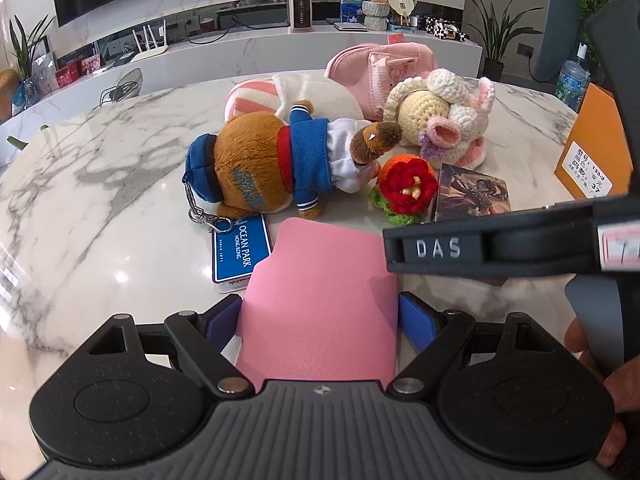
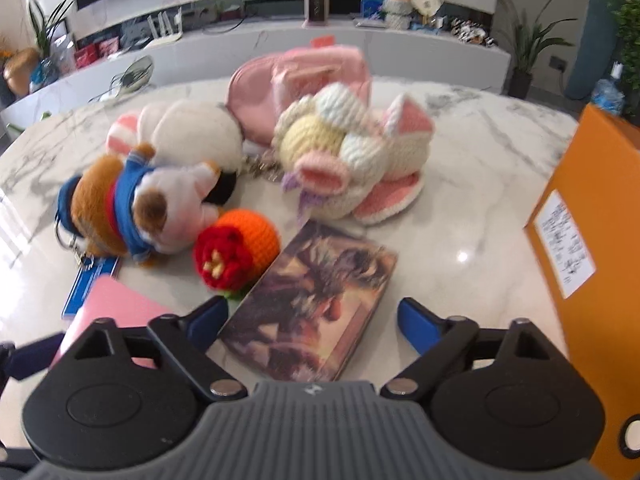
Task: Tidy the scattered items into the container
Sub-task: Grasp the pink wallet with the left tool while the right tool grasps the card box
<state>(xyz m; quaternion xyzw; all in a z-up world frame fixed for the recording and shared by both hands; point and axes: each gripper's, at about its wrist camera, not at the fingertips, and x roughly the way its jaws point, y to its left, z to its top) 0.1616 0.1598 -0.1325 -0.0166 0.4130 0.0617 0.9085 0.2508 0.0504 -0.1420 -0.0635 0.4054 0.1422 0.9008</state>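
My left gripper (image 1: 319, 316) is shut on a flat pink wallet (image 1: 320, 292), with a blue pad against each long edge. My right gripper (image 2: 316, 316) is open around a dark picture-covered box (image 2: 320, 300) lying on the marble table (image 2: 460, 208); the left pad is close to it and the right pad stands apart. One finger (image 1: 440, 248) of the right gripper crosses the left wrist view. Beyond lie a brown plush bear in a blue jacket (image 1: 260, 164), a crochet red-and-orange flower (image 2: 236, 256), a cream crochet doll (image 2: 352, 160) and a white plush (image 1: 312, 96).
An orange box (image 2: 592, 240) stands at the table's right edge. A pink pouch (image 1: 384, 64) sits behind the toys. A blue Ocean Park tag (image 1: 240, 252) lies chained to the bear. A person's hand (image 1: 592, 360) grips the right tool. A white cabinet runs behind the table.
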